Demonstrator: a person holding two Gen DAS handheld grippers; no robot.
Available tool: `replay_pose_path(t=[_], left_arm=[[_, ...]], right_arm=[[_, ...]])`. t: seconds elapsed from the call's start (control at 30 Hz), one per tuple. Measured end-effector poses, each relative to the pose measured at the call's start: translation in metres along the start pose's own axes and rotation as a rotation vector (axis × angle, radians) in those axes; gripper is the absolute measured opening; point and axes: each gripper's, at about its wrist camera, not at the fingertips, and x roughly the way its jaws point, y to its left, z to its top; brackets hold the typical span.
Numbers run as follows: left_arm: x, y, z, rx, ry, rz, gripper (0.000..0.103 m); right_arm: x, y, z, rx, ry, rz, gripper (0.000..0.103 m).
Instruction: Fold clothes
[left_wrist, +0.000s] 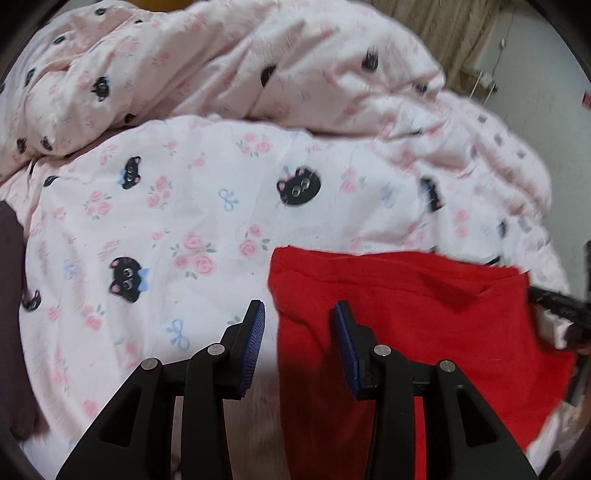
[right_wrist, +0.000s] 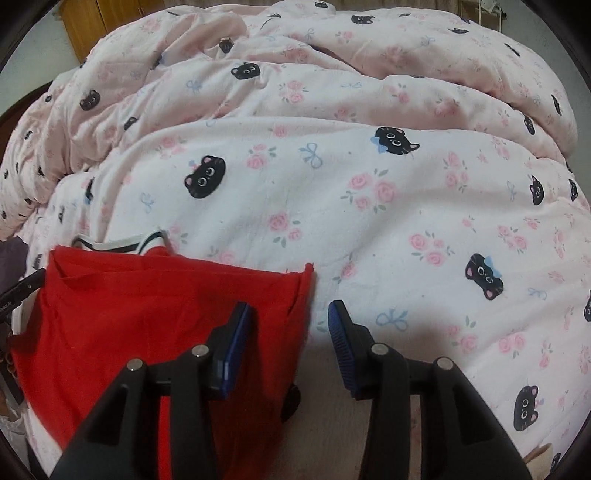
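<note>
A red garment (left_wrist: 406, 314) lies folded on a pink quilt; it also shows in the right wrist view (right_wrist: 147, 317). My left gripper (left_wrist: 299, 314) is open, its jaws straddling the garment's left edge, with nothing between the pads. My right gripper (right_wrist: 288, 314) is open, its jaws straddling the garment's right edge near its top corner. A white collar with dark stripes (right_wrist: 122, 243) sticks out behind the red fabric. The other gripper shows at the frame edge in each view (left_wrist: 561, 306) (right_wrist: 18, 288).
The pink quilt with black cat faces and roses (left_wrist: 184, 206) (right_wrist: 369, 206) covers the bed and bunches up at the back. A dark cloth (left_wrist: 11, 295) lies at the left. A wooden cupboard (right_wrist: 85, 22) and a curtain (left_wrist: 461, 33) stand behind.
</note>
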Motion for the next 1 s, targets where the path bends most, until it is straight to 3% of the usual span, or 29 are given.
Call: replay_pose_path(t=[0.17, 0.37, 0.47, 0.6, 0.77, 0.87, 1.0], left_arm=[[0.003, 0.005, -0.001, -0.019, -0.013, -0.009, 0.034], [-0.046, 0.016, -0.014, -0.022, -0.093, -0.057, 0.034], [-0.078, 0.009, -0.02, -0.02, -0.142, -0.134, 0.034], [-0.099, -0.023, -0.036, 0.025, -0.143, -0.223, 0.034], [-0.093, -0.089, -0.068, 0.103, -0.062, -0.261, 0.034], [-0.083, -0.127, -0.082, 0.155, -0.018, -0.253, 0.034], [-0.072, -0.156, -0.088, 0.174, 0.0, -0.193, 0.034]], right_arm=[[-0.004, -0.003, -0.002, -0.005, -0.045, -0.065, 0.045], [-0.043, -0.022, -0.012, 0.024, -0.083, 0.079, 0.047], [-0.074, -0.027, -0.031, -0.022, -0.08, 0.145, 0.053], [-0.111, -0.018, -0.063, -0.198, -0.054, 0.182, 0.057], [-0.133, 0.008, -0.121, -0.4, -0.001, 0.245, 0.057], [-0.126, 0.027, -0.139, -0.516, 0.034, 0.215, 0.057], [-0.121, 0.041, -0.149, -0.61, 0.003, 0.256, 0.057]])
